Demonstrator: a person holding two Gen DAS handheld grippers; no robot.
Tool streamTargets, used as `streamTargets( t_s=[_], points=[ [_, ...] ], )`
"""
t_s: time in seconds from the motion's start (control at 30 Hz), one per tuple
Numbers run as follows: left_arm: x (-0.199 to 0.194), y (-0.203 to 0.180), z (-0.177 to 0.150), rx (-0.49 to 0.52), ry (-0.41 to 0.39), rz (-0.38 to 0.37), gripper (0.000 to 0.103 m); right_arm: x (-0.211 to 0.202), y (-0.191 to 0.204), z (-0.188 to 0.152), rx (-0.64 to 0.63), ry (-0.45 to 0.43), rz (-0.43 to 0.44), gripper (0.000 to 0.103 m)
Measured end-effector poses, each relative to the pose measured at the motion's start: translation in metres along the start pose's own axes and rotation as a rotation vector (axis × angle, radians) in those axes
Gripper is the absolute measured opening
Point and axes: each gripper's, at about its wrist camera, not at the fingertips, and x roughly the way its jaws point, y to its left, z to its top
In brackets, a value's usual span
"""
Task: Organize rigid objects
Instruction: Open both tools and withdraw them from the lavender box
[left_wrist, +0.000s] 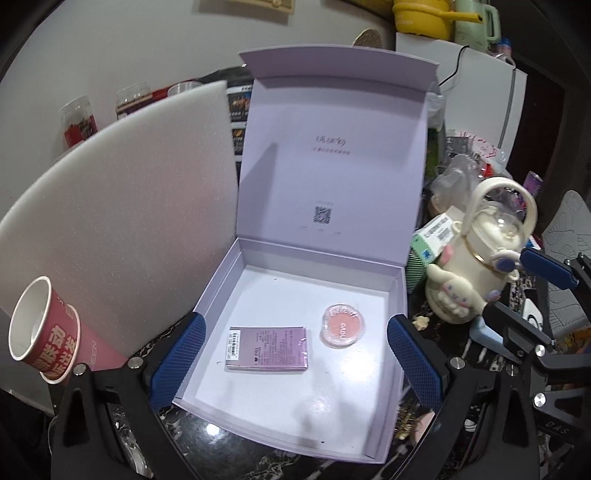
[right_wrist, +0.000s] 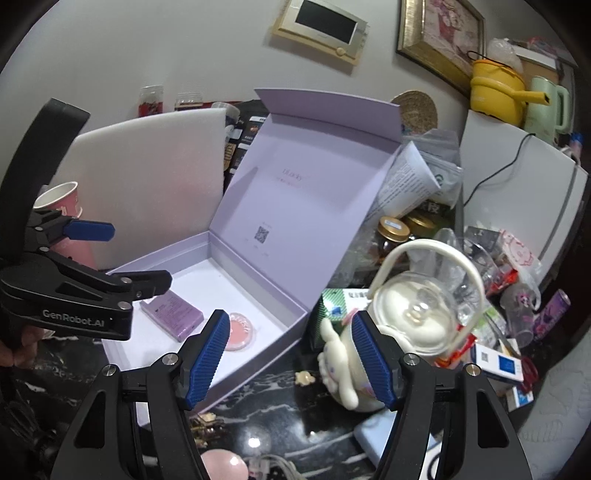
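left hand-held gripper (left_wrist: 295, 363) spread, empty | box (left_wrist: 221, 295) walls flank it | palette (left_wrist: 267, 347), compact (left_wrist: 342, 325) apart

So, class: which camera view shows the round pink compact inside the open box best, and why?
The left wrist view. It looks down into the lavender box, so the round pink compact shows whole, lid lettering included, beside the purple palette. In the right wrist view the compact is seen at a slant, and the right gripper's finger covers its left edge.
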Motion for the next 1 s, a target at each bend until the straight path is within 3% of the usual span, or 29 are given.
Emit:
streamTargets(
  t_s=[0.53, 1.0],
  points=[
    [-0.059, -0.041, -0.02, 0.021, -0.08, -0.071, 0.1, -0.065, -0.021, -0.022, 0.043, -0.042, -0.049, 0.069],
    [-0.077, -0.064, -0.053, 0.018, -0.055, -0.093, 0.1, -0.101, -0.032, -0.054, 0.055, -0.048, -0.057, 0.073]
  ],
)
